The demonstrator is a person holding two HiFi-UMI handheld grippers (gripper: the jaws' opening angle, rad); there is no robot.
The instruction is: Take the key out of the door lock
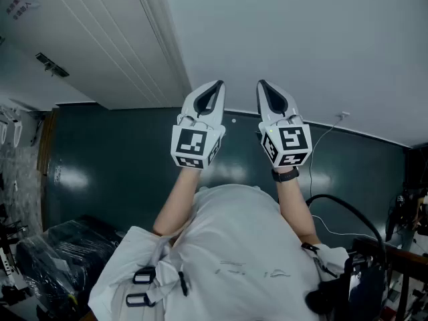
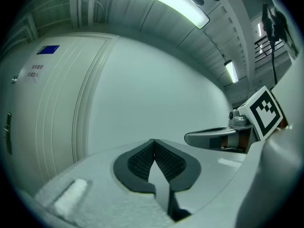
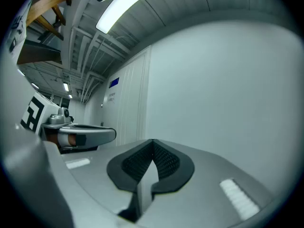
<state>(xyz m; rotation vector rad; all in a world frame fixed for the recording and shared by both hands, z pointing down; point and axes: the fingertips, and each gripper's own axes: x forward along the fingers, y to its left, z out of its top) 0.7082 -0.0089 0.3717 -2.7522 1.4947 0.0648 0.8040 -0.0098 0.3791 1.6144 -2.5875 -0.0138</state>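
"Two grippers, state?"
"Closed and empty, left gripper (image 1: 219, 84) and right gripper (image 1: 261, 83), both facing bare wall (image 1: 301, 45)."
"And the key?"
"Not discernible. The door (image 1: 93, 25) lies leftward, a dark fitting (image 1: 52, 65) near its far edge, probably the lock; left gripper nearer"

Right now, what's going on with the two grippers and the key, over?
Left gripper shut, empty. Right gripper shut, empty. Both face white wall; door off left. Key not in view. No obstacle seen.
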